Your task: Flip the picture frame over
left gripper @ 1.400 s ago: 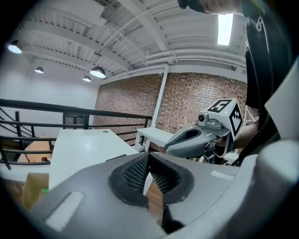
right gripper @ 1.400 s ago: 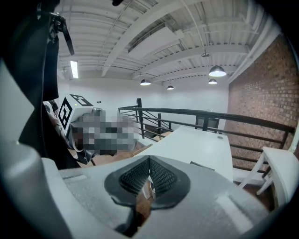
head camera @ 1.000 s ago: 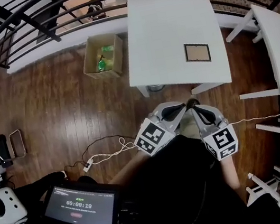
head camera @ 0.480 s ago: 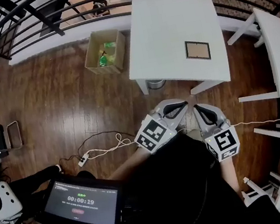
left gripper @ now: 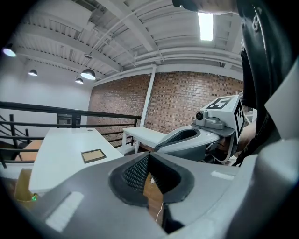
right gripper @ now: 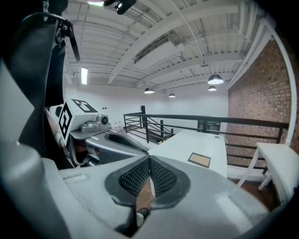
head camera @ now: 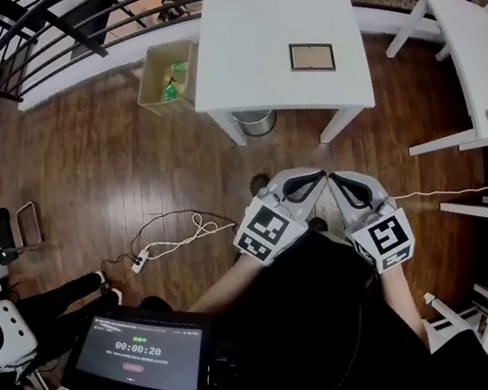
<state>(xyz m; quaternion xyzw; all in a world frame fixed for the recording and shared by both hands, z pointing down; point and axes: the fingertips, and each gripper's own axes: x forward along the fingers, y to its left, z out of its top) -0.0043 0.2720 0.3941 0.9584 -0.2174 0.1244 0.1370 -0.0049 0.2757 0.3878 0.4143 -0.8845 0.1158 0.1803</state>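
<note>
Over the last second the white table [head camera: 260, 18] and the picture frame [head camera: 311, 56] have slid up and leftward in my head view, while both grippers kept their place low in front of my body; I read that as a shift of stance rather than a reach, and neither gripper is anywhere near the frame; the left gripper [left gripper: 148, 164] has its jaws pressed together on nothing; the right gripper [right gripper: 149, 176] is likewise closed and empty; the frame lies flat near the table's right edge, closer to the near right corner than the far one, with a tan panel upward inside a dark border; whether that is face or backing I cannot tell, so this fits a frame awaiting its flip or one already turned; it sits well apart from both grippers, ahead of them across the wooden floor [head camera: 111, 185]
</note>
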